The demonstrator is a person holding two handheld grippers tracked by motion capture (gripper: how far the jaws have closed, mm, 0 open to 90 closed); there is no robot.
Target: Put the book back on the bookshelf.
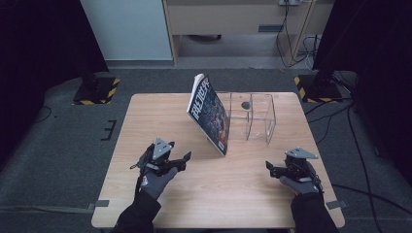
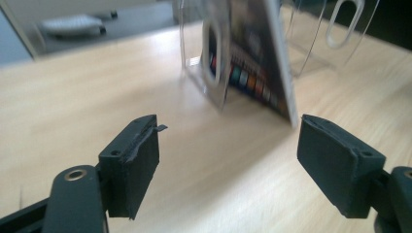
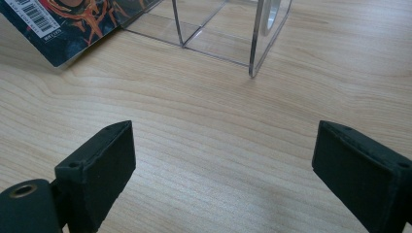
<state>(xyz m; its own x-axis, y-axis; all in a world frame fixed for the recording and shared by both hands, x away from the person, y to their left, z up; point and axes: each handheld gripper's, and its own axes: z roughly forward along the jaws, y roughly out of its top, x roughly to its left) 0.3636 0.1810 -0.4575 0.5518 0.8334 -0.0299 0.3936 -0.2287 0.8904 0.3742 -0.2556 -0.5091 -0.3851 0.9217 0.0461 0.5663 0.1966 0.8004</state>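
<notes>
- Magazine [image 1: 210,114] standing tilted on the wooden table [image 1: 160,124], leaning with its top edge away from the clear acrylic rack [image 1: 252,116] and its lower part against the rack's left side.
- Seen in the left gripper view as a blurred spine and coloured cover [image 2: 257,63] just beyond the jaws, apparently resting against a clear panel [image 2: 194,43] of the rack.
- Left gripper [image 1: 187,158] low over the table, near the magazine's lower corner but apart from it; jaws spread wide, nothing between them, bare tabletop below.
- Right gripper [image 1: 270,167] near the table's right front, well apart from the magazine; jaws likewise spread wide and holding nothing.
- In the right gripper view, barcode corner of the magazine [image 3: 53,24] at upper left, rack's clear dividers [image 3: 218,29] ahead.
</notes>
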